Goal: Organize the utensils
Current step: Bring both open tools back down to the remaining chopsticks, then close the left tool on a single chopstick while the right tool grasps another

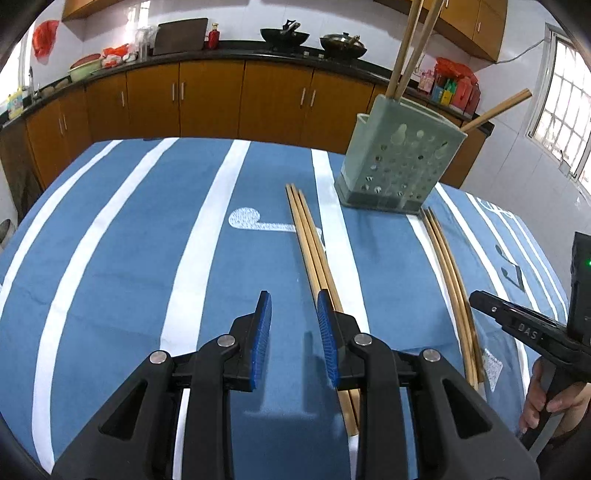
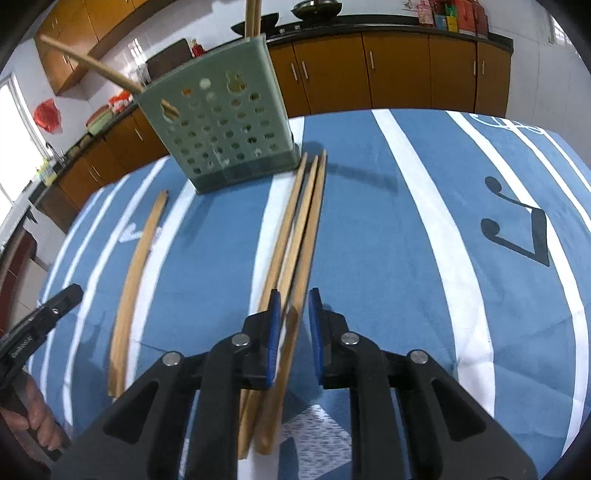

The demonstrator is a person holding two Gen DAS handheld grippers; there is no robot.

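Several long, slim wooden chopsticks (image 2: 295, 236)

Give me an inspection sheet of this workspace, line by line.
Surface: blue tablecloth with white stripes and music notes.
Job's things: green holder upright, chopsticks in it; left bundle and right bundle lying flat on the cloth.
Clutter: nothing seen on the table.
Grippers: left gripper open, beside the left bundle; right gripper open, jaws straddling the right bundle.
Cables: nothing seen.
Surroundings: wooden cabinets, woks on the counter, window.
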